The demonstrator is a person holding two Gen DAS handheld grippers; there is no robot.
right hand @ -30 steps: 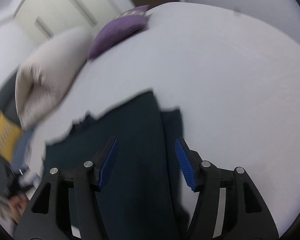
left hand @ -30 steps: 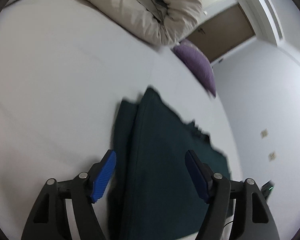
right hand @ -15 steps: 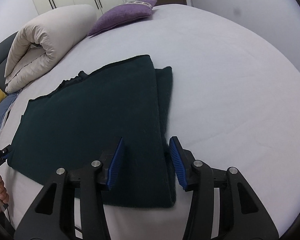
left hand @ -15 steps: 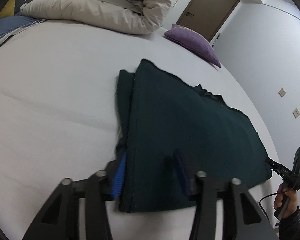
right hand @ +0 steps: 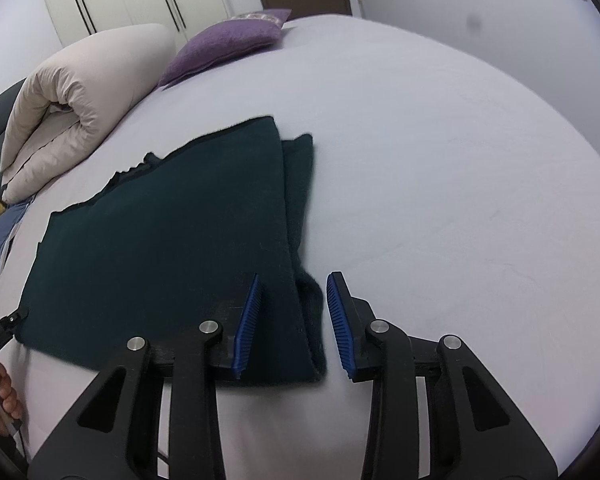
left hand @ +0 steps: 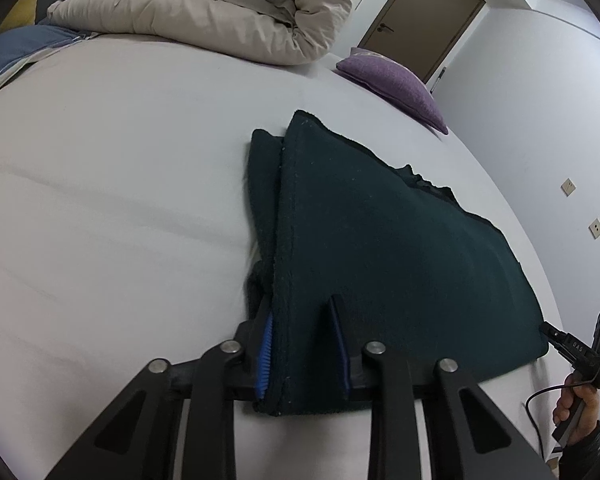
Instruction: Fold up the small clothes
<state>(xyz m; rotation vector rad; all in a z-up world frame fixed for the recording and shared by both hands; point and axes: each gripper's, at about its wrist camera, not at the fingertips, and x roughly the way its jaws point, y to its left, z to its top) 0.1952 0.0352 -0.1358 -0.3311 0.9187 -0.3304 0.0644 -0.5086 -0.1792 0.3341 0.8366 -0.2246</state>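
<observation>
Two grippers: both sit at the near edge of one dark green folded garment [left hand: 380,240], each at an opposite near corner.
Change, left view: a second ago the left gripper [left hand: 302,344] hung blurred above the cloth with its jaws spread wide; now the picture is sharp, the tool is low at the bottom centre, and its jaws have just been closing onto the cloth's near corner.
Change, right view: the right gripper [right hand: 292,320] was higher and wider a second ago; its jaws have just been closing as well, and the cloth now fills more of the lower centre.
Left tool: narrow gap, the blue pads [left hand: 265,354] pressed against the doubled edge of the garment, which is pinched between them.
Right tool: partly open; the left pad [right hand: 247,322] lies against the top layer, the right pad stands just clear of the fuzzy corner, so the fold sits between the jaws without being squeezed.
Garment: flat on the white bed sheet [left hand: 120,200], centre of both frames, a second layer peeking out along one long side.
Background: a rolled beige duvet [left hand: 220,4] at the upper left of the left view, a purple cushion [right hand: 228,44] beside it at top centre of the right view.
Edges: a hand [left hand: 580,412] holding the other tool shows at the lower right of the left view.
</observation>
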